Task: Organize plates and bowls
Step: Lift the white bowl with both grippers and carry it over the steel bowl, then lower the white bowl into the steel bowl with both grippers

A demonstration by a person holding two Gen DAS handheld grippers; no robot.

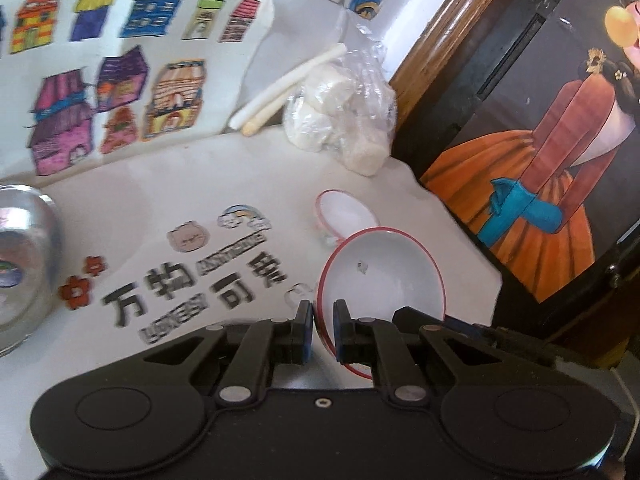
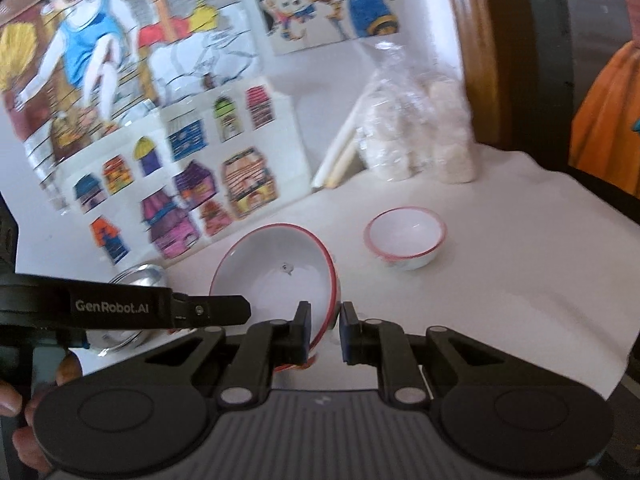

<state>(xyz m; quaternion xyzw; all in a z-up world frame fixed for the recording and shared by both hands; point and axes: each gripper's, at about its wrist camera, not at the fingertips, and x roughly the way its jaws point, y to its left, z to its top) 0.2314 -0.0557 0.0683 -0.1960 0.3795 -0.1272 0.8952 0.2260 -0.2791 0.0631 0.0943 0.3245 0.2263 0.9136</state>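
Left wrist view, left to right. A shiny steel bowl sits at the left edge of the frame on the white cloth, with coloured house drawings above it at the upper left. At lower centre my left gripper is pinched nearly shut on the near rim of the large red-rimmed bowl, which hangs tilted, its white inside facing the lens. Just beyond it, centre right, the small red-rimmed bowl stands on the cloth; a clear bag of white pieces lies above it, and a dark painted panel fills the right.

Right wrist view, left to right. The arm of my left gripper reaches in from the left edge to the large bowl's far-left rim. At lower centre my right gripper is almost closed on the bowl's right rim. The small bowl stands apart at centre right.

Risks, as I judge them:
- Both holds are thin edge pinches on glazed ware; the tilted bowl may slip or swing out if either pinch eases.
- If my two hands drift apart or twist unevenly, the rim may be levered out of one pair of pads.
- Lowering it off-centre over the small bowl may knock or tip that bowl.
- The cloth's right edge is near; a dropped bowl could roll off.
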